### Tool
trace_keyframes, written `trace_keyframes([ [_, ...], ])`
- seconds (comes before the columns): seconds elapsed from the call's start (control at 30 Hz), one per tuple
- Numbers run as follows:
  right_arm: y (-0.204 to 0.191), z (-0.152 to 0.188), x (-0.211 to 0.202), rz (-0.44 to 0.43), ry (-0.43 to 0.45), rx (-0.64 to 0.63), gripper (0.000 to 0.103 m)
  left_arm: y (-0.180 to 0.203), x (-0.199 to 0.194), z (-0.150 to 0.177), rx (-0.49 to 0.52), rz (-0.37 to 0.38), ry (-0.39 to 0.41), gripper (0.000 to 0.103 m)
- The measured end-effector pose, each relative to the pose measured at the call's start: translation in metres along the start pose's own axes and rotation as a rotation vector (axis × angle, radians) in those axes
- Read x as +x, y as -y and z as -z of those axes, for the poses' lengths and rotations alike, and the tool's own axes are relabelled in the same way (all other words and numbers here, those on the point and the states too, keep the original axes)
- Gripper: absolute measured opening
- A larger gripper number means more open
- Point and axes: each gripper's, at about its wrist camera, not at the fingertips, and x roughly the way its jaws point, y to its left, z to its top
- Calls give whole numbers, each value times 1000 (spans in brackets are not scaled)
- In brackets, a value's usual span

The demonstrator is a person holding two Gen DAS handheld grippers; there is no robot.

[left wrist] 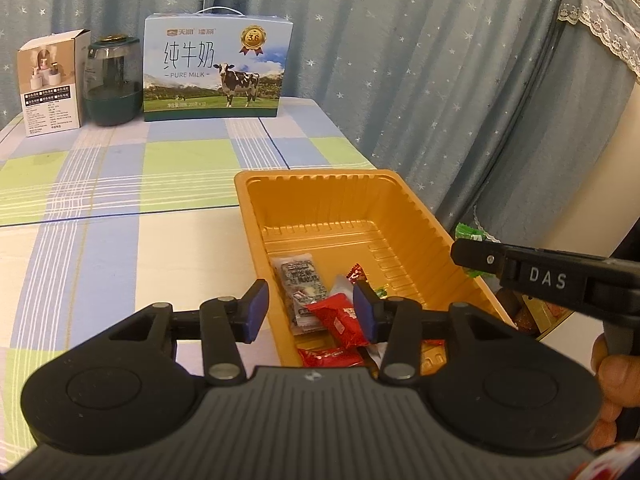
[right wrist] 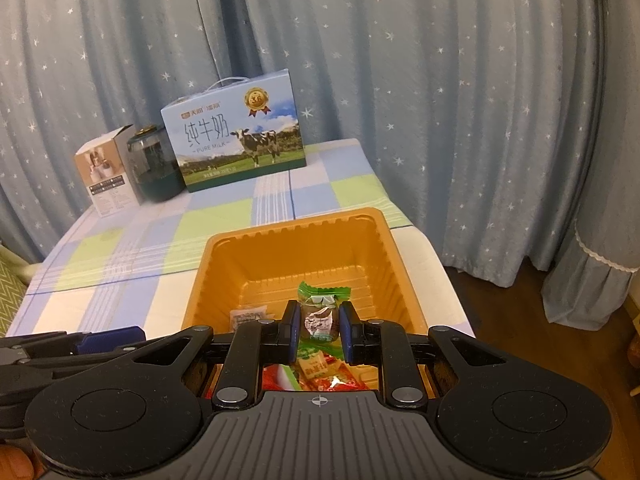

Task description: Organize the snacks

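An orange plastic tray (left wrist: 316, 176) stands on the checked tablecloth near the table's right edge. Inside lie a silver packet (left wrist: 300, 276), a red packet (left wrist: 340, 320) and other wrapped snacks. My left gripper (left wrist: 310, 296) hangs open over the tray's near left corner, its blue pads apart with nothing pressed between them. My right gripper (right wrist: 320, 312) is shut on a green-wrapped candy (right wrist: 322, 300) and holds it above the tray (right wrist: 296, 224). In the left wrist view the right gripper (left wrist: 472, 256) reaches in from the right, over the tray's right rim, with the green wrapper showing at its tip.
At the table's far end stand a blue milk carton box (left wrist: 216, 68), a dark green jar (left wrist: 114, 80) and a small white box (left wrist: 52, 84). Star-patterned curtains hang behind and to the right. The table drops off just right of the tray, to wooden floor (right wrist: 520, 300).
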Motion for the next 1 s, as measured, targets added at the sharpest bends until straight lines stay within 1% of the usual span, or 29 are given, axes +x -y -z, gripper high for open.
trace_keyframes([
  [0.3,-1,-5,12,-23,-4,6,21,-7,4,-1,-9,-10,3,43],
  [0.4,3,-5,19,-67,-3,32,22,-9,3,-1,-11,-18,6,51],
  [0.47,7,-5,21,-85,-8,60,47,-11,2,0,-10,-22,6,58],
  [0.5,9,-3,19,-96,1,73,66,-13,1,1,-10,-26,4,61],
  [0.53,11,-1,17,-99,6,81,69,-14,0,2,-10,-31,3,67],
  [0.7,17,7,6,-74,-20,87,69,-19,-9,8,-17,-51,0,73],
  [0.77,19,10,0,-59,-28,94,69,-19,-15,12,-16,-56,3,83],
  [0.83,21,13,-8,-52,-31,101,69,-20,-22,16,-9,-66,6,86],
  [1.0,18,18,-27,-44,-36,113,69,-24,-44,22,-30,-75,15,93],
])
